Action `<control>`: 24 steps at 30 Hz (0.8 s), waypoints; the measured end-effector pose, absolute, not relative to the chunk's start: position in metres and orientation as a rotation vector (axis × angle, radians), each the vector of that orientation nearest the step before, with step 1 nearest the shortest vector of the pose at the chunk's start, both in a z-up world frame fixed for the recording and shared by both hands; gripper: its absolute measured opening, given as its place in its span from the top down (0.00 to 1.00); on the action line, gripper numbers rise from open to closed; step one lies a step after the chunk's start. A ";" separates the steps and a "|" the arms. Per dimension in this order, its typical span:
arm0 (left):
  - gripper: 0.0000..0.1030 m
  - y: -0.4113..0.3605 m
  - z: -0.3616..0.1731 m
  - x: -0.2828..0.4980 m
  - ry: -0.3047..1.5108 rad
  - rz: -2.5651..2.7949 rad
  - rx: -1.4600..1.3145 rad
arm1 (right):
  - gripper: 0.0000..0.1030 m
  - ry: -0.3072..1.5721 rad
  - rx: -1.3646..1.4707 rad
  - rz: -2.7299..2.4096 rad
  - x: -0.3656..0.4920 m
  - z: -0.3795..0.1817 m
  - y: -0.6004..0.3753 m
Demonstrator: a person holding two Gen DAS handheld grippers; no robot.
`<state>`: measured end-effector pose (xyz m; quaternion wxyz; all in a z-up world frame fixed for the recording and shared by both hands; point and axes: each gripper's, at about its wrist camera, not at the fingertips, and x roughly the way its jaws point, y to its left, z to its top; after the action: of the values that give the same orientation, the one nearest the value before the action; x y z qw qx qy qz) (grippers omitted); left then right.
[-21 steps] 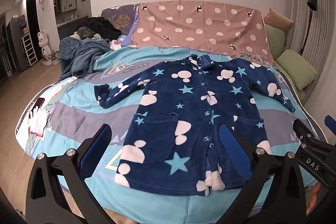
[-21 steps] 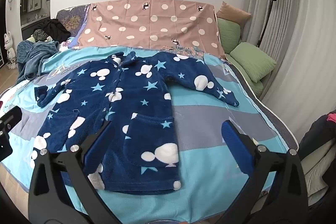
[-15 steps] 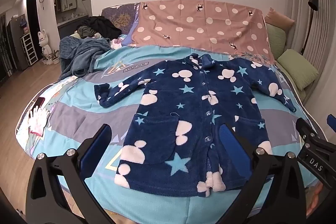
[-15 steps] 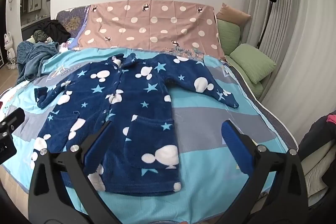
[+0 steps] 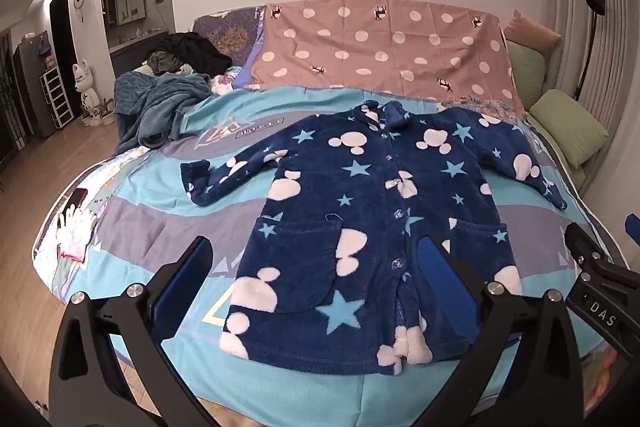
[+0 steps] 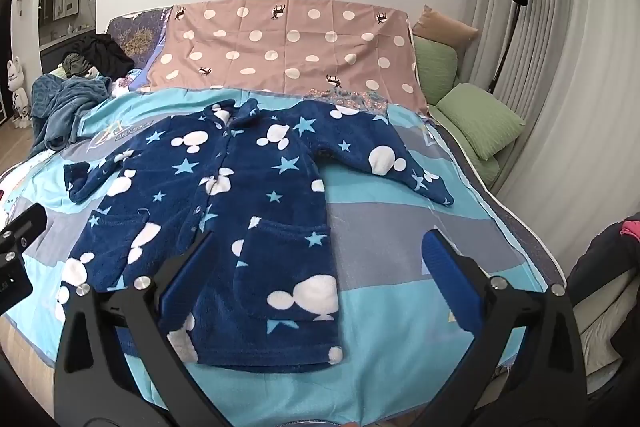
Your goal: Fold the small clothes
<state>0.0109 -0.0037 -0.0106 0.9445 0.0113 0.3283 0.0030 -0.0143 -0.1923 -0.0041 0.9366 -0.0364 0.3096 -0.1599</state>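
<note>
- The navy fleece robe (image 5: 360, 227) lies flat and buttoned on the turquoise bedspread (image 5: 160, 195), sleeves spread out to both sides
- The left gripper (image 5: 316, 279) hangs above the robe's hem, fingers wide apart, holding nothing
- The right gripper (image 6: 320, 275) hangs over the robe's right pocket, fingers likewise wide apart and empty

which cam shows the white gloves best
Left wrist view: the white gloves lie in full sight at the left edge of the bed, beside a dark phone. The right wrist view does not show them; that edge is out of frame.
</note>
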 end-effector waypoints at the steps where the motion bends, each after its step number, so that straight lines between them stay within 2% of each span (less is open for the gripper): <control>1: 0.01 -0.004 -0.011 0.011 0.672 0.005 0.022 | 0.02 0.631 -0.076 -0.328 -0.014 -0.005 -0.191; 24: 0.01 -0.005 -0.008 0.014 0.677 -0.003 0.028 | 0.02 0.645 -0.084 -0.336 -0.010 -0.008 -0.193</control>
<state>0.0137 -0.0054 -0.0080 0.9431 0.0138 0.3322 -0.0014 -0.0096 -0.1927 -0.0082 0.9337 -0.0413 0.3155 -0.1644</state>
